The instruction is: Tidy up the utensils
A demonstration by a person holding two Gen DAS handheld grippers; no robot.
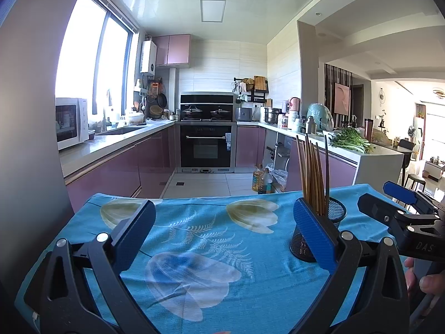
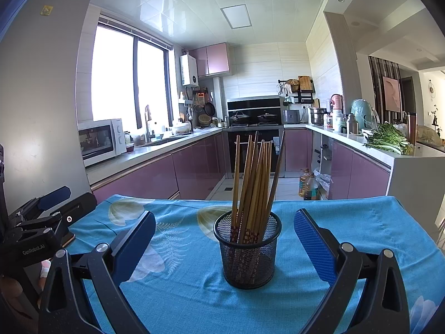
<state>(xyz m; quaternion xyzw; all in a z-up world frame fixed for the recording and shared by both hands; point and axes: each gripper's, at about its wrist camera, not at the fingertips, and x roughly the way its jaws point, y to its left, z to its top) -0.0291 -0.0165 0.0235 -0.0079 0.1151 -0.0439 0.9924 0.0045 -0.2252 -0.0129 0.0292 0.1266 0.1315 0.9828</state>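
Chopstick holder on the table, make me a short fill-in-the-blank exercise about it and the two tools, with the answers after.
1. The wooden chopsticks stand upright in a black ____ holder.
2. The holder rests on a floral tablecloth whose main colour is ____.
3. The right tool has its jaws ____, with the holder in front of the gap.
4. The left tool holds ____.

Answers: mesh; blue; open; nothing

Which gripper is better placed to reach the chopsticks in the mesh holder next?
Right. The right gripper is open and lined up with the mesh holder and its chopsticks. The left gripper, also open, has the holder off behind its right finger.
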